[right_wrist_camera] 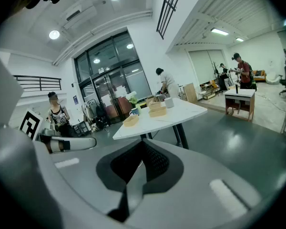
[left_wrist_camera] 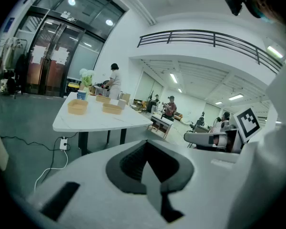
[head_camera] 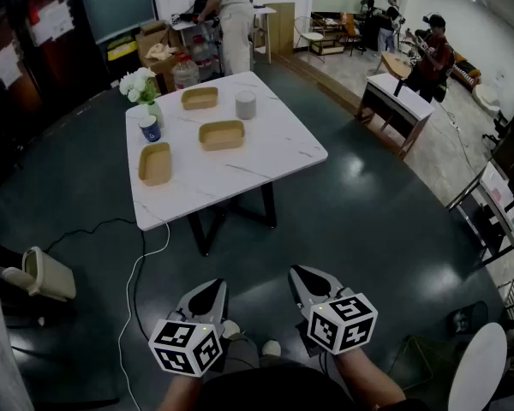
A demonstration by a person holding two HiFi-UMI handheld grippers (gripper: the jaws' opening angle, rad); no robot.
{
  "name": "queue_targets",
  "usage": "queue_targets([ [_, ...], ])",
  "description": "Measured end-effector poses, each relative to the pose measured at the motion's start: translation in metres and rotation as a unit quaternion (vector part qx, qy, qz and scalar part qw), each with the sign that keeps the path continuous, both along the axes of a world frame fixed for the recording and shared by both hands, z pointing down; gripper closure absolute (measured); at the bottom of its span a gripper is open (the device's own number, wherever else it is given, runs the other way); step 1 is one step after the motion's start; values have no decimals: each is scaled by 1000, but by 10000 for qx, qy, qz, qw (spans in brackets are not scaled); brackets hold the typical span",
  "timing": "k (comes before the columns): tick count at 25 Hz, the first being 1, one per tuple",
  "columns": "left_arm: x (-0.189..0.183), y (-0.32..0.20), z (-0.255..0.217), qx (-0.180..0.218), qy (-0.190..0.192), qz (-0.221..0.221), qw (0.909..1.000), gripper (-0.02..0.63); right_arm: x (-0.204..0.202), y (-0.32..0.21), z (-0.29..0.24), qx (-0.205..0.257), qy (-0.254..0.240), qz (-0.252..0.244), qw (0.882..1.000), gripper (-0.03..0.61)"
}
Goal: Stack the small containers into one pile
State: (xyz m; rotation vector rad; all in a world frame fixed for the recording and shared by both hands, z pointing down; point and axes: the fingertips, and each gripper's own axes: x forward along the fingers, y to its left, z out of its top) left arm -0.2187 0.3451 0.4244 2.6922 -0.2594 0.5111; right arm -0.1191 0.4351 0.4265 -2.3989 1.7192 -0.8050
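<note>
Three shallow tan containers lie apart on the white marble table [head_camera: 274, 157]: one at the near left [head_camera: 155, 163], one in the middle [head_camera: 221, 134], one at the far side [head_camera: 200, 98]. In the left gripper view two of the containers [left_wrist_camera: 77, 107] [left_wrist_camera: 111, 109] show small on the table. My left gripper [head_camera: 207, 293] and right gripper [head_camera: 304, 277] hang shut and empty low in the head view, well short of the table over the dark floor. The right gripper view shows the containers [right_wrist_camera: 131, 120] far ahead.
On the table also stand a grey cup [head_camera: 245, 104], a blue-white mug [head_camera: 150, 128] and a vase of white flowers [head_camera: 140, 86]. A white cable [head_camera: 137, 272] trails on the floor. A bin [head_camera: 47, 274] stands left. People stand beyond the table and at a side table [head_camera: 398, 101].
</note>
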Motion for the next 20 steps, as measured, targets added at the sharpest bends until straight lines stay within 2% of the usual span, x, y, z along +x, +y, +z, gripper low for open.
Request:
queue_targets([
  [10, 4, 7, 3, -15, -54, -12, 10000, 623, 7, 8, 7, -85, -51, 66, 9999, 581],
  [15, 1, -3, 7, -59, -78, -97, 9999, 623, 11, -1, 12, 37, -324, 109, 9994, 581],
  [20, 12, -22, 13, -146, -104, -73, 9998, 624, 16, -16, 8, 64, -331, 24, 9994, 581],
])
